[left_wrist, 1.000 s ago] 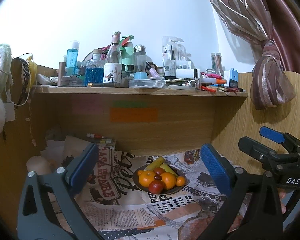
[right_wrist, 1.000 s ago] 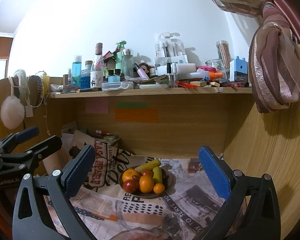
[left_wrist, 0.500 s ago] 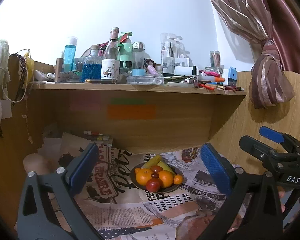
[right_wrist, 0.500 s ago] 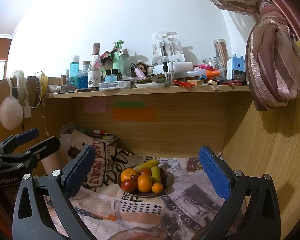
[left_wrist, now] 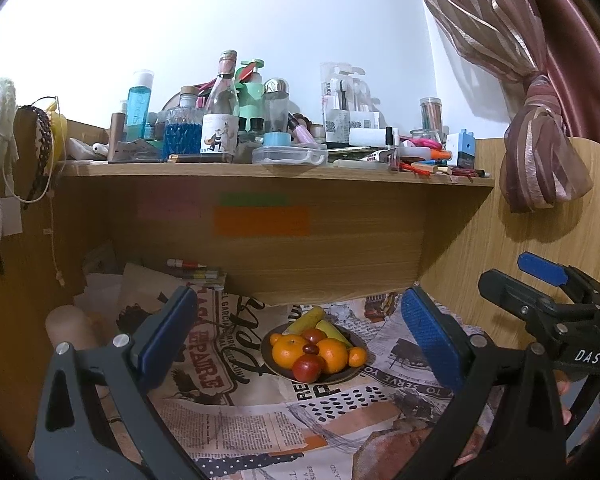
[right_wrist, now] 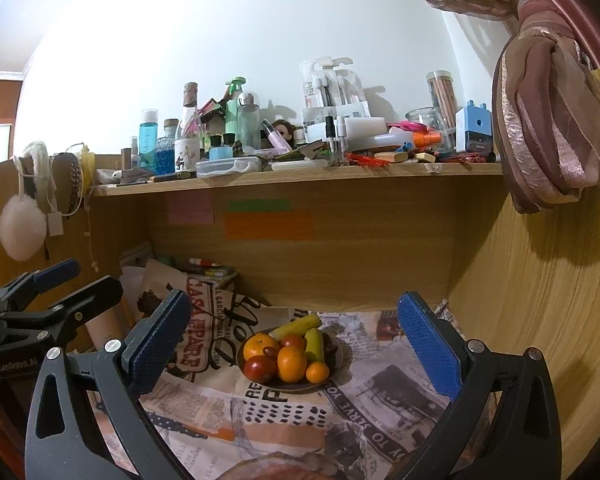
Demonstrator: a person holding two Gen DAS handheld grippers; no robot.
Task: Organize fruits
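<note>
The left gripper [left_wrist: 296, 340] and the right gripper [right_wrist: 292, 340] both hang with jaws spread wide and empty, side by side, aimed into the desk nook. The plate [left_wrist: 350, 376] of fruit sits straight ahead of them on the newspaper [left_wrist: 260, 416], well apart from either. Neither looks clearly nearer. The bananas [right_wrist: 296, 326] lie with their long axes running back toward the wooden panel.

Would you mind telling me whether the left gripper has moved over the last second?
Yes. The left gripper has dipped slightly: the shelf sits a little higher in its view than before, and the fruit plate too.
</note>
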